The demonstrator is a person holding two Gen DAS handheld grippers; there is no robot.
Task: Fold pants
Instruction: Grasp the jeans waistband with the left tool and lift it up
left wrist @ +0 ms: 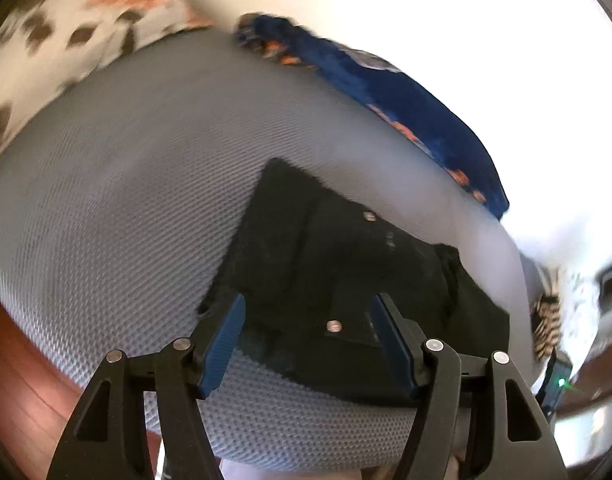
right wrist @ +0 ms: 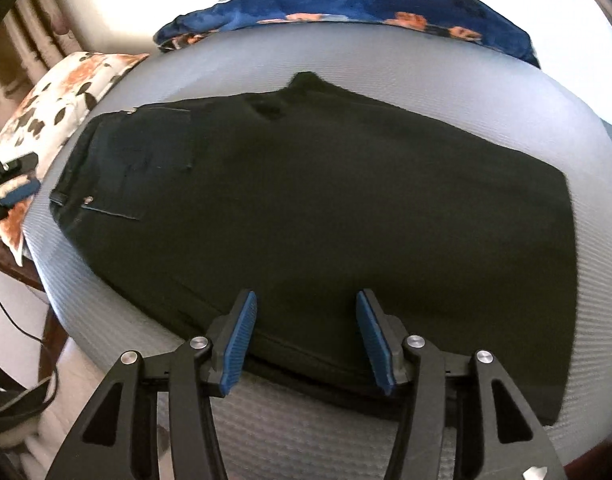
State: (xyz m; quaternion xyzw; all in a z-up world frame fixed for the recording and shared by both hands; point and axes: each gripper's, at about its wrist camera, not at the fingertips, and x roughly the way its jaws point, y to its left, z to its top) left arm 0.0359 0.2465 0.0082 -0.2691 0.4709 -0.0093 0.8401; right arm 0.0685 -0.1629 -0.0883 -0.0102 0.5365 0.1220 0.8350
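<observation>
Both sets of jaws are wide apart and hold nothing. On the left side, the left gripper (left wrist: 308, 344) hangs over the waist end of the black pants (left wrist: 346, 276), with its blue pads (left wrist: 225, 344) on either side of a small metal stud (left wrist: 334, 325). The pants lie flat on a gray bumpy mat (left wrist: 125, 200), with a spotted pillow (left wrist: 65, 32) at 10 o'clock and a blue cushion (left wrist: 386, 92) at 1 o'clock. On the right side, the right gripper (right wrist: 306, 340) waits at 6 o'clock, just at the near edge of the pants (right wrist: 326, 208), whose pockets sit at 9 o'clock. The pants look soft and floppy, a bit thick, not slippery and not easy to break. I think they will sag when lifted, so pinch the thick waistband with one gripper and the near edge or leg end with the other.
</observation>
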